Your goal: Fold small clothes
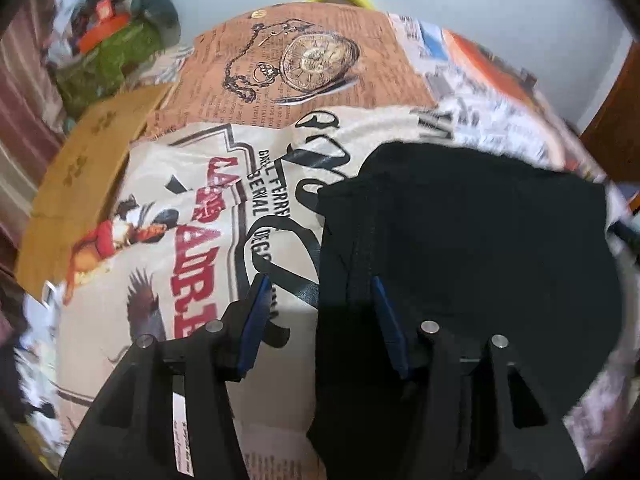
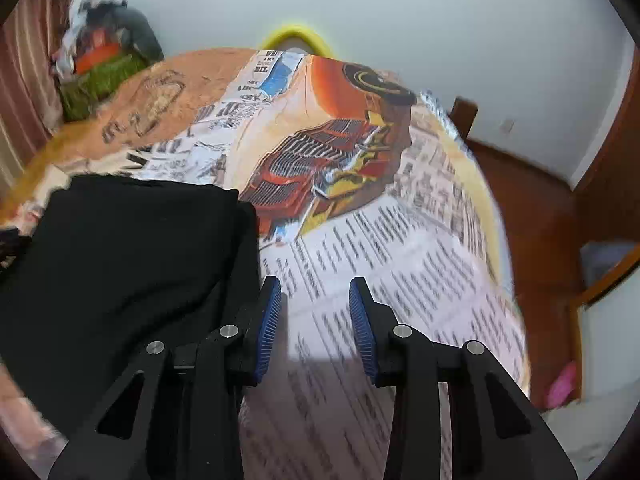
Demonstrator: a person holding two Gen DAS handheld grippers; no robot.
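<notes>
Black garment (image 1: 472, 240) lies flat on the printed table cover (image 1: 192, 240), already reduced to a compact, roughly rectangular shape. In the left wrist view it fills the right half of the frame; in the right wrist view it sits to the left.

Left gripper (image 1: 320, 284): jaws apart. The garment's left edge runs between the fingers, but the pads do not press on it. Nothing is held.

Right gripper (image 2: 315, 286): jaws apart over bare cover, just beside the garment's right edge. The left finger sits at that edge; whether it touches cannot be told. Nothing lies between the pads.

Judgement: both tools are straddling the piece at its near side, one per edge, so the step in hand looks like regrasping for another fold, or releasing after one. Which of the two cannot be told.

Notes for doing it well:
- Seat each lower finger under all layers at the near corners; a top-layer-only pinch would undo the fold.
- Grip both corners at matching points so the crease runs straight.
- Lift low, carry away toward the far edge, lay down without dragging.
- Risk: the cover may bunch or get pinched with the cloth.

Cardboard box (image 1: 80, 168) at left is well clear.
</notes>
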